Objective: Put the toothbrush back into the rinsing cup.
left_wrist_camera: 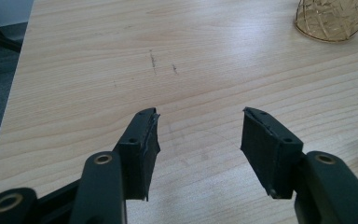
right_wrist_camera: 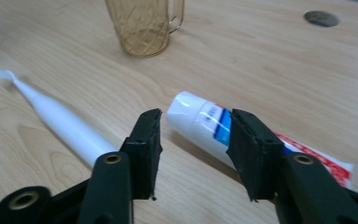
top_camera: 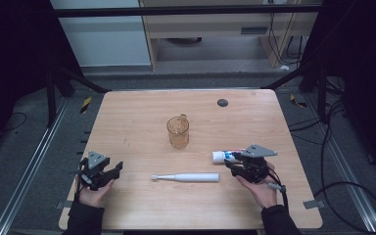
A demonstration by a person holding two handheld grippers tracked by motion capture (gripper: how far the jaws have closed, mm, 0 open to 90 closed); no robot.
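- Gripping the toothpaste (right_wrist_camera: 205,126) appears to be the step in hand, judged from where the right gripper (right_wrist_camera: 196,154) stands.
- Table (top_camera: 127,127): light wood, with scuff marks near the left side. A dark round plug (top_camera: 222,102) sits near the far edge.
- Cup (top_camera: 178,132): amber, see-through, upright near the middle, handle turned to the far side. Well apart from both grippers.
- Toothbrush (top_camera: 186,177): white, lying flat on the near half, head pointing left. It lies between the two grippers, touching neither.
- Toothpaste: white tube with blue and red print, lying flat at the right, cap pointing left. It sits near the thick end of the toothbrush, on its far side.
- Right gripper: jaws part-open and straddling the tube just behind the cap. One pad (right_wrist_camera: 249,149) stands in front of the tube body; contact cannot be confirmed. The other pad shows a clear gap. Nothing is grasped yet.
- Left gripper (left_wrist_camera: 198,140): jaws released, well apart, bare table between them. It holds and touches nothing, at the near left edge.
- Recommendation: centre the tube between the pads, keep the jaws square across the body, and close behind the cap where the tube is firmest. A squeeze on the soft flat end risks slipping or crushing.
- Recommendation: keep the near pad clear of the toothbrush while closing.
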